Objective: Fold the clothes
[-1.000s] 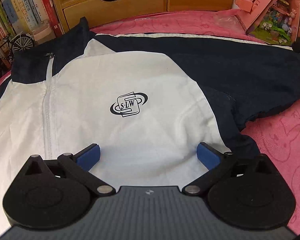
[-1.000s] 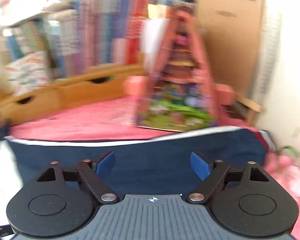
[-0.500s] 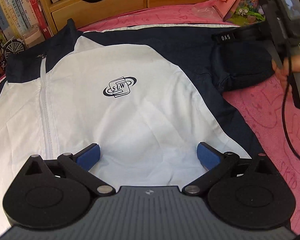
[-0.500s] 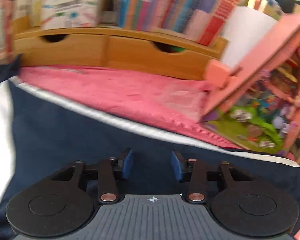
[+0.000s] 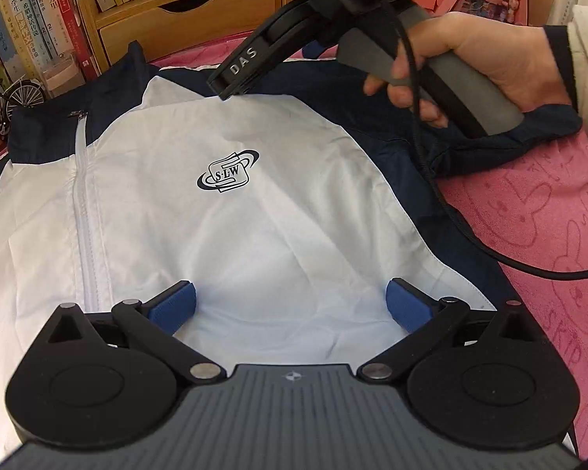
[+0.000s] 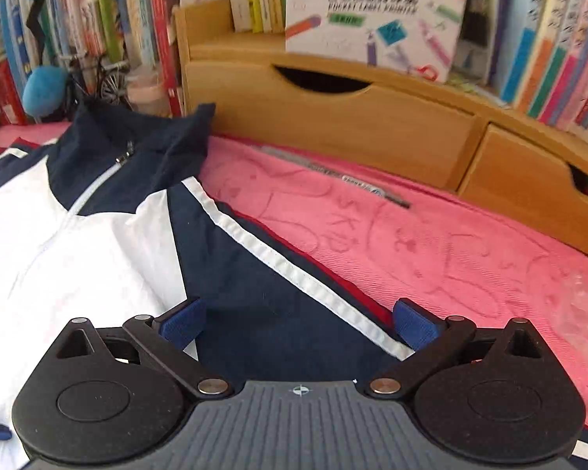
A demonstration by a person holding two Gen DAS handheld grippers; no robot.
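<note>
My left gripper [image 5: 290, 305] hangs over the jacket [image 5: 223, 215]. Its blue fingers [image 5: 174, 305] are spread wide and hold nothing. The white front of the jacket lies flat under them, on the pink blanket [image 5: 537, 227]. The black logo [image 5: 228, 171] sits at about 12 o'clock from my left fingers. The white zipper [image 5: 83, 211] runs up at about 10 o'clock, to the dark blue collar [image 5: 47, 133]. At about 1 o'clock my right hand [image 5: 482, 58] grips the grey handle of the other tool, and its black cable [image 5: 450, 211] hangs down across the dark blue sleeve [image 5: 505, 145], which is bunched up under my right hand.

My right gripper [image 6: 300, 323] is over the jacket's dark blue shoulder part, near the white stripe [image 6: 278, 258]. Its blue fingers [image 6: 413, 323] are wide apart too, and they hold nothing. The collar [image 6: 145, 137] is at about 10 o'clock from here, standing up a little. The pink blanket [image 6: 431, 243] is at about 1 o'clock. Behind it are wooden drawers [image 6: 333, 117] with books [image 6: 372, 11] on top. A little toy bicycle [image 6: 102, 78] stands at about 11 o'clock.
</note>
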